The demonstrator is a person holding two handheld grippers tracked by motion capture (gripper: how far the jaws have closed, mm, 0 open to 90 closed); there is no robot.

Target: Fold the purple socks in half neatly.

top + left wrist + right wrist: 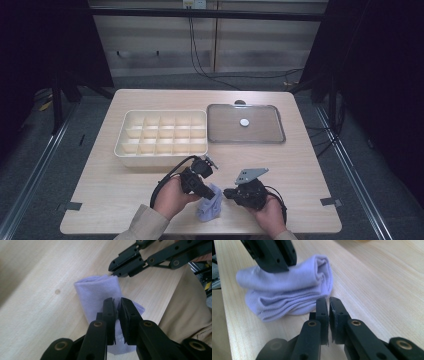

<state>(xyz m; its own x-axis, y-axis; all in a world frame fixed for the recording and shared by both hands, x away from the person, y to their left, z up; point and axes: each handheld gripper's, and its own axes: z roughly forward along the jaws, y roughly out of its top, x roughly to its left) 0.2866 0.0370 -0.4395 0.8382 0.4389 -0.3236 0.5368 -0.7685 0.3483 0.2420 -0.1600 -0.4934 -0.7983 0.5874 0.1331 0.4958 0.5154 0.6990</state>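
- Folded lavender sock (210, 204), soft ribbed knit, lying near the front edge of the wooden table (300, 165), between the two grippers.
- In the right gripper view, sock (287, 293) bundled in stacked layers, ribbed folds along the lower edge, rounded roll at one end.
- In the left gripper view, sock (100, 293) flat against the table, small pale print visible near the jaws, too small to read.
- Left gripper (204, 189) down on the sock's left side; seen up close, left gripper (117, 305) with jaws nearly together directly over the fabric. Cloth lies under and between the jaws; actual pinch not confirmable.
- Right gripper (229, 193) just beside the sock's right side; in its own view, right gripper (328, 303) with jaws closed to a thin slit, nothing between them, tips just short of the sock's edge.
- In the left gripper view, right gripper's tips touching or nearly touching the sock's far corner.
- Cream divided organiser box (122, 150) behind the grippers, well apart from the sock; grid of small compartments, no contents discernible.
- Clear flat lid (272, 112) just right of the box, lying on the table, small white round knob (244, 122) at its centre.
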